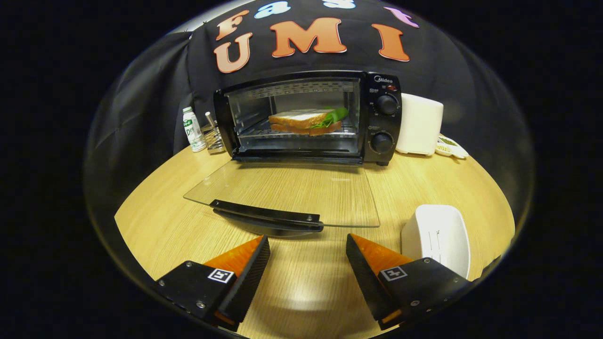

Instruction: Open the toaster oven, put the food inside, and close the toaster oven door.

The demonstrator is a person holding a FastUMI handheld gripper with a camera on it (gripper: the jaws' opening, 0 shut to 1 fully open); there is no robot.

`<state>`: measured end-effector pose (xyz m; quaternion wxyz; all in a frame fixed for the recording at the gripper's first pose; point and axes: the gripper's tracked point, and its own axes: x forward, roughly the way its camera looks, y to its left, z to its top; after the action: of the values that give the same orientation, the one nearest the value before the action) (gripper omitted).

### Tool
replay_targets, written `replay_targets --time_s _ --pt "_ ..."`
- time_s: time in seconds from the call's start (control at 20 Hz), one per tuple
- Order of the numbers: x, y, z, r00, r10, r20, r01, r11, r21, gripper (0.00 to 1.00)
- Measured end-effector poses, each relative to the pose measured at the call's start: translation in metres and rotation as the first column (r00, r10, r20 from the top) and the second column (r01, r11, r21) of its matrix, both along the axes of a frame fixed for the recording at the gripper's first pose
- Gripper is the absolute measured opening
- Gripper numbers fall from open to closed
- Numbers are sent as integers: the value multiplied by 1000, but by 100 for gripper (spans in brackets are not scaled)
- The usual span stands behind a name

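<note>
Sandwich (pixel 306 121) sits inside the open toaster oven (pixel 308 117); gripper (pixel 307 245) hovers before its door handle (pixel 266 214), fingers apart, empty.

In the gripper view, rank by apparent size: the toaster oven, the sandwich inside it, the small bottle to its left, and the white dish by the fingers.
1. Toaster oven, door down.
2. White dish, though enlarged by nearness to the camera.
3. Sandwich on the rack.
4. Bottle.
The gripper has its jaws open, holding nothing, just short of the door handle.
</note>
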<state>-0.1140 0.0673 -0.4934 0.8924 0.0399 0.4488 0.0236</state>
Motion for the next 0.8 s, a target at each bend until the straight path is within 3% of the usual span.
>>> replay_targets --time_s 0.2,0.3,0.5,0.8 --pt "9 18 0 997 77 13 -76 996 -51 97" --pt "12 16 0 997 79 11 -78 994 -76 100" --pt "21 13 16 995 93 27 -92 995 -36 100" --pt "57 7 61 984 90 156 -95 995 25 100"
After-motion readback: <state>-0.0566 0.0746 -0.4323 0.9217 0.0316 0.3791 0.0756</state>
